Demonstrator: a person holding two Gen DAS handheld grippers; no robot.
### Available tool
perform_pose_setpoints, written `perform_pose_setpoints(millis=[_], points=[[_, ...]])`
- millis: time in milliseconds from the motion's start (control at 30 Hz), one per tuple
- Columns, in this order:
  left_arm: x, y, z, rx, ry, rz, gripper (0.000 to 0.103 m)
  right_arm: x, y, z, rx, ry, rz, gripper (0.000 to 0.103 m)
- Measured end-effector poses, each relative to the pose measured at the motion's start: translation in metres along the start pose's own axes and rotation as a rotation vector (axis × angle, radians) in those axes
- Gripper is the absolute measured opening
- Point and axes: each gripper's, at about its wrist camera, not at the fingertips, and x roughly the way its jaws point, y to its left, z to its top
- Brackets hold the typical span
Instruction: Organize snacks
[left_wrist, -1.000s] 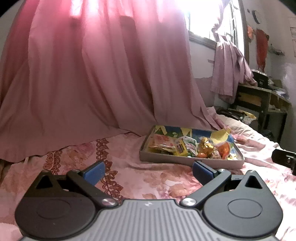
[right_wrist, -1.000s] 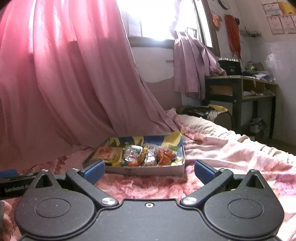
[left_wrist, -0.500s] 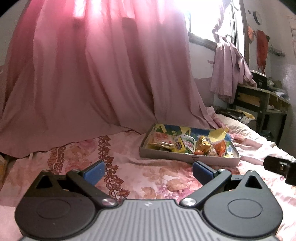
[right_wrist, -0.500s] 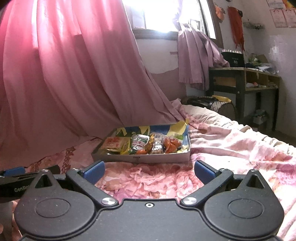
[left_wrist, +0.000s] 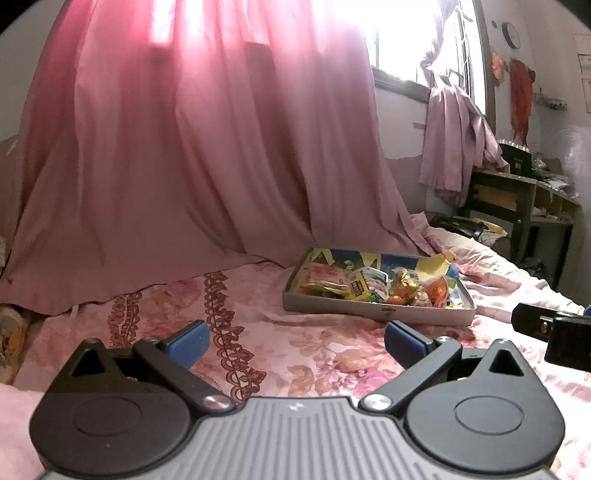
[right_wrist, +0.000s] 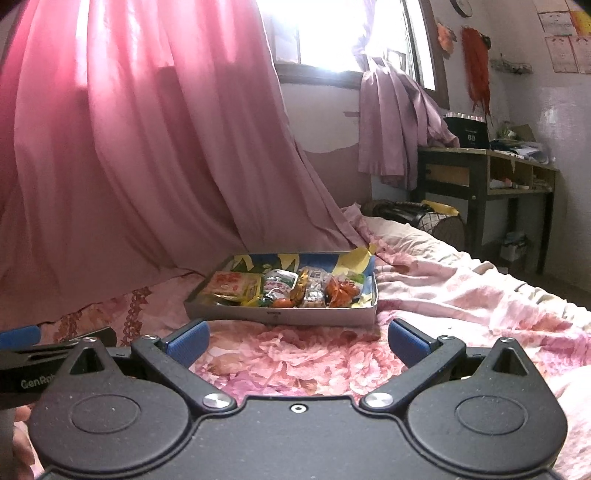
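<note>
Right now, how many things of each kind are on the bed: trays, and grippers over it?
Tray holding snack packets (too crowded to count): 1
Grippers, left gripper and right gripper, both open and empty: 2
Total: 3

Shallow grey-walled tray (right_wrist: 317, 316) flat on floral bedspread (right_wrist: 303, 354), packed with assorted snack packets (right_wrist: 284, 291) in one row.

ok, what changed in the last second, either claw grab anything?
No grab. Both claws backed away from the snack tray: it sits smaller and farther off in each view, with more floral bedspread showing. Left claw and right claw are open and empty as before; the snack packets lie unchanged in the tray.
</note>
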Motion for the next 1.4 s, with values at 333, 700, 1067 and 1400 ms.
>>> perform_pose_setpoints(millis=[333,700,1067,1400], points=[[0.002,-0.003,0.001,0.006,0.004,0.027,0.103,0.0,0.004,0.0,-0.022,-0.022,-0.057,0.102],[0.012,0.003,-0.006,0.013,0.042,0.043,0.103,0.013,-0.002,-0.009,-0.053,0.035,-0.077,0.102],[0.016,0.0,-0.009,0.04,0.061,0.038,0.103,0.03,-0.009,-0.015,-0.068,0.114,-0.125,0.102],[0.017,0.0,-0.011,0.043,0.071,0.034,0.103,0.035,-0.016,-0.018,-0.05,0.15,-0.142,0.102]])
